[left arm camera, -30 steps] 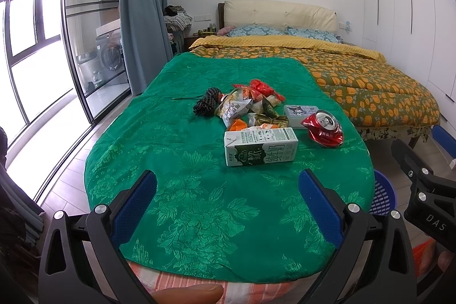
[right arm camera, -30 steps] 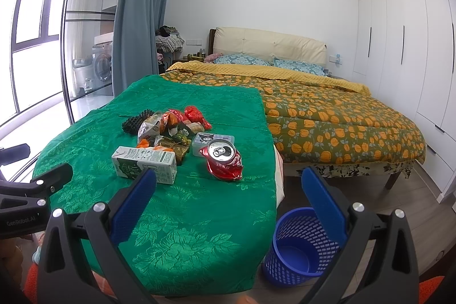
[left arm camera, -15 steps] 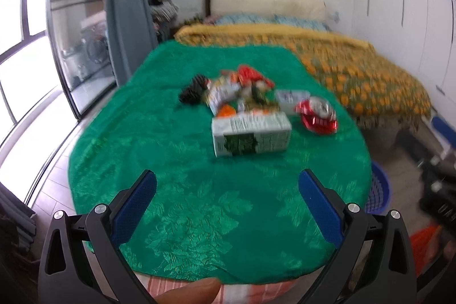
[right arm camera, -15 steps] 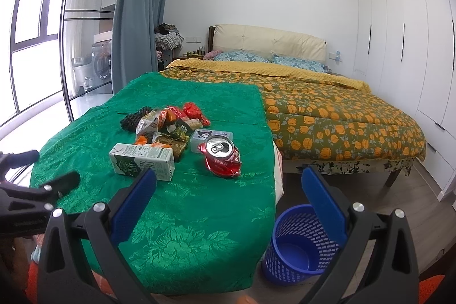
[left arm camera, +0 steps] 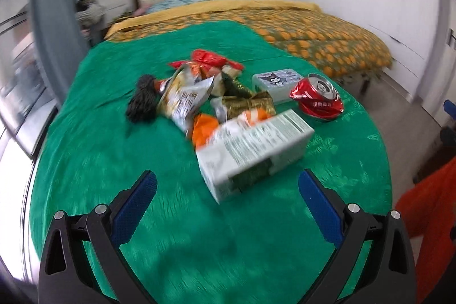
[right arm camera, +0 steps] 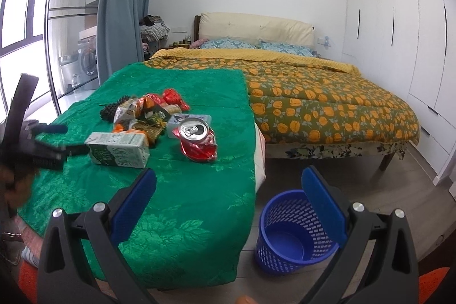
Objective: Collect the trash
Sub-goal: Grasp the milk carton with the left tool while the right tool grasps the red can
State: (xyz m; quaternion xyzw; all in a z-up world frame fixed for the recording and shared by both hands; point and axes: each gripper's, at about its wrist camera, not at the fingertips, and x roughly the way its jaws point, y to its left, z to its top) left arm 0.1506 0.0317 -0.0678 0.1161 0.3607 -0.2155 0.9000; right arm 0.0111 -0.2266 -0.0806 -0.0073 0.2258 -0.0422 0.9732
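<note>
On the table under a green leaf-patterned cloth [right arm camera: 182, 190], the pale green and white milk carton [left arm camera: 253, 153] lies on its side as the landmark: a crushed red drink can [left arm camera: 317, 99] sits right of it, crumpled snack wrappers [left arm camera: 196, 93] and a black knitted bundle [left arm camera: 142, 99] crowd just behind. The left gripper [left arm camera: 226, 191] hovers before the carton, fingers wide and empty. Only the right wrist view shows the blue mesh plastic bin [right arm camera: 296, 235], empty on the floor beside the table, with the right gripper [right arm camera: 228, 190] likewise spread wide, holding nothing.

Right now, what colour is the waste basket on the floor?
Blue; the waste basket shows best in the right wrist view.
</note>
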